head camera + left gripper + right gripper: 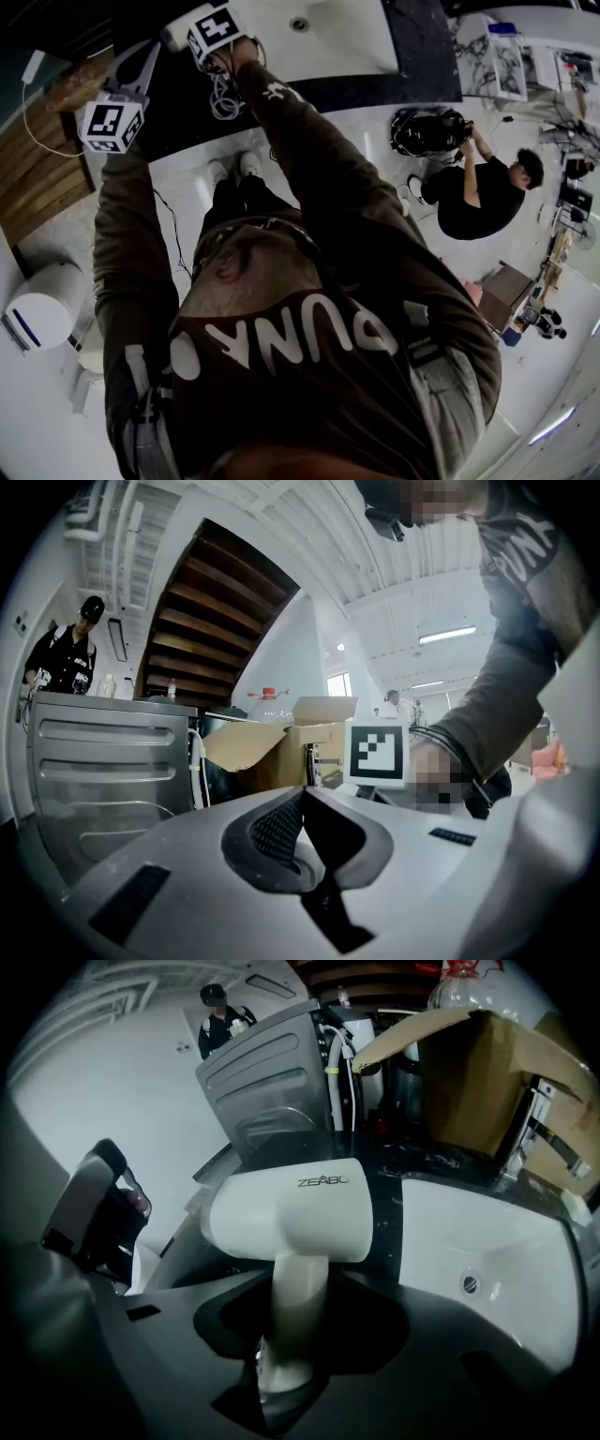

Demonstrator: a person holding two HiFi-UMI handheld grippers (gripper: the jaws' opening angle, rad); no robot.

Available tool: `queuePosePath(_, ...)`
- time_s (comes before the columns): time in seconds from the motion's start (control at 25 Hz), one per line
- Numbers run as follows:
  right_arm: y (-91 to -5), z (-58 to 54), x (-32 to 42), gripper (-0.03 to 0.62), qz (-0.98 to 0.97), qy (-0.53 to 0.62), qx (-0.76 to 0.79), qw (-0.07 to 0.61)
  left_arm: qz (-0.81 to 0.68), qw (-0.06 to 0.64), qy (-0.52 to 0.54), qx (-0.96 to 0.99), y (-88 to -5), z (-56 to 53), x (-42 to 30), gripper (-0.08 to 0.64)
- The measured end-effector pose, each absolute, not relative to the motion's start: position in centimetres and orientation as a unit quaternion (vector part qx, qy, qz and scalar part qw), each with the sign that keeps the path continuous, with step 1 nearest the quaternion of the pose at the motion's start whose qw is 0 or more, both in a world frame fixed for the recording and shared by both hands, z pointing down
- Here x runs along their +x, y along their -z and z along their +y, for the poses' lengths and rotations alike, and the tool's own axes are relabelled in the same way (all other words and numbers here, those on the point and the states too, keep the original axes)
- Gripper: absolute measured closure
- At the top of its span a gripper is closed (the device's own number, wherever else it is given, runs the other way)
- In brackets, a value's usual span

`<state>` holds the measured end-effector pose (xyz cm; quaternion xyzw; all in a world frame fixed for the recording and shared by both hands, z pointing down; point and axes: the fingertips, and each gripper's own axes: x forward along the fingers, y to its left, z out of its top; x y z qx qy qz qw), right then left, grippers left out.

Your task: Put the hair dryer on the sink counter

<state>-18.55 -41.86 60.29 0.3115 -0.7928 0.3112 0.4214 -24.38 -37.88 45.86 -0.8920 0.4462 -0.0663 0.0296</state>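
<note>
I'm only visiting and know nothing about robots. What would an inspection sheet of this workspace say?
Surface: dark counter with a white sink.
Job's things: white hair dryer held over the counter, not set down.
Clutter: cardboard box behind the sink.
Grippers: right gripper shut on the dryer's handle; left gripper shut, empty.
Cables: cord dangles below the right gripper.
Surroundings: another person crouches by a black bag.
</note>
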Motion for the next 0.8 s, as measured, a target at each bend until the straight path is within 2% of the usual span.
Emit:
queuePosePath(0.36,-60.5,-41.9,-18.8,0.414,-0.801,-0.322,0.308,0.399,0.448,0.031,0.069,-0.891,-45.5,-38.1,-24.3,0.566)
queuePosePath(0.6,-59.5,-41.7,-19.1,0.312,-0.813,-0.324,0.294,0.383,0.445,0.033,0.072,-0.892,-45.2,-38.5,-23.9,0.566)
queuePosePath(0.8,-56.8,-41.6,-18.4,0.262,-0.838,-0.293,0.292,0.355,0.447,0.033,0.070,-0.891,-44.8,-38.5,-23.8,0.566)
